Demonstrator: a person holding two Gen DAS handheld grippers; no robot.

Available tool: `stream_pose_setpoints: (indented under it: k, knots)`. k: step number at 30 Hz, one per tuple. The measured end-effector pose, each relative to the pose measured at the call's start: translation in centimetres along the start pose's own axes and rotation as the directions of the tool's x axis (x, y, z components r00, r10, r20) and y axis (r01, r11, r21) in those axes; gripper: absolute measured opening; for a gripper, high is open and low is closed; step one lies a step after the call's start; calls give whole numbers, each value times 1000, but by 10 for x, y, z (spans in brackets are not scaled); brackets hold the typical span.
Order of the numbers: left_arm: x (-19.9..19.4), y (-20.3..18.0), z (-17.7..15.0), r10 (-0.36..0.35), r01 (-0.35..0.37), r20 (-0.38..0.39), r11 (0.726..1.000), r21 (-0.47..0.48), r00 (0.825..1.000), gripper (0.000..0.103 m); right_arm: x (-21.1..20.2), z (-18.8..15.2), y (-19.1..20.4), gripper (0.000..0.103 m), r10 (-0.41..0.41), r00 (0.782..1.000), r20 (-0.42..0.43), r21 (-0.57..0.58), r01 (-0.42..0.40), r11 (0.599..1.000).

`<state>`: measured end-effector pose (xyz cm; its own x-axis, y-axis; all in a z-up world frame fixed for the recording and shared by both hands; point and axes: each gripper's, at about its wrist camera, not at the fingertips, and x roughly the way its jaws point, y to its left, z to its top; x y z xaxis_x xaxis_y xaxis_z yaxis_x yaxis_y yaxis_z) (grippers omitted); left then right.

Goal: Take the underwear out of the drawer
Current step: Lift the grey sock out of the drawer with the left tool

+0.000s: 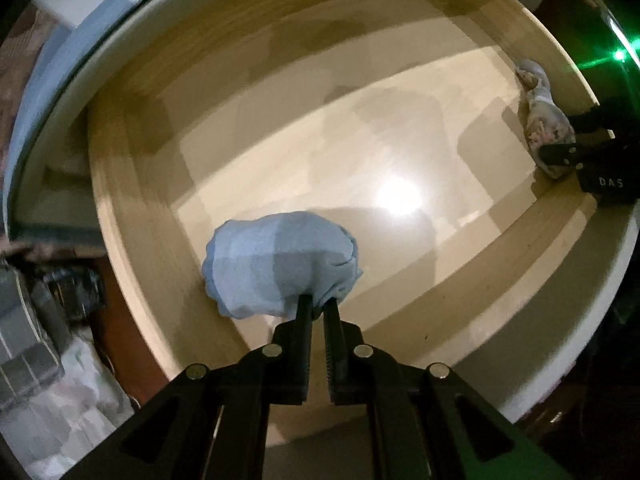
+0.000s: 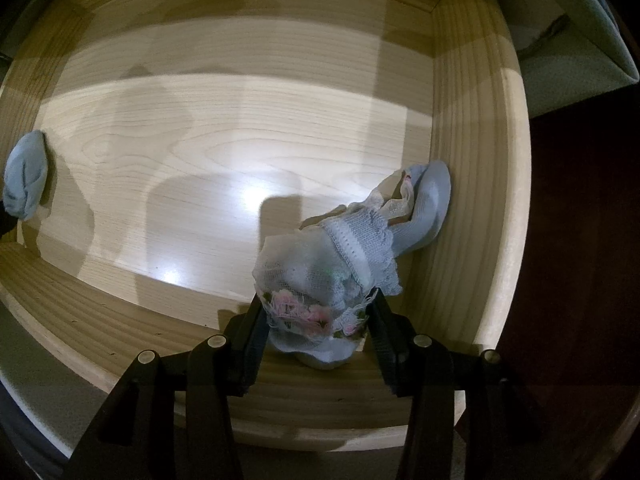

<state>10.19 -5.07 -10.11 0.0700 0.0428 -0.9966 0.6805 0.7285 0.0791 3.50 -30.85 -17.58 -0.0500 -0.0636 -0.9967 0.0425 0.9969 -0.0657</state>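
Note:
A rolled light-blue pair of underwear hangs just above the left end of the wooden drawer, pinched at its edge by my left gripper, which is shut on it. The right wrist view shows the same blue roll at the far left edge. My right gripper points down into the drawer's right front corner, its fingers pressed on a lacy white-and-blue pair of underwear with pink flower trim. That garment's tail lies against the right wall. The lacy pair also shows in the left wrist view, far right.
The drawer floor is pale wood with a bright glare spot. Outside the drawer's left end lies a clutter of bags and fabric. A green light glows in the dark at the right. A pale furniture corner stands beyond the right wall.

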Motion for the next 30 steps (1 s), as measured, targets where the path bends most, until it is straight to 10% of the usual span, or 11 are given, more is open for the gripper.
stream_pose_setpoints:
  k: [9,14,21,30]
  knots:
    - [19,43,-10,-52,48,-28,992,-116,998,11,0,0,1,46,4,1000,1,0,-4,1000]
    - [-2,54,-39,-128,121,-11,964,-236,992,47,-1,0,1,46,4,1000,2,0,-4,1000]
    - [-29,66,-32,-269,299,133,815,-496,954,49,0,0,1,46,4,1000,2,0,-4,1000]
    - [2,79,-48,-311,331,164,624,-708,936,50,-1,-1,2,46,7,1000,4,0,-7,1000]
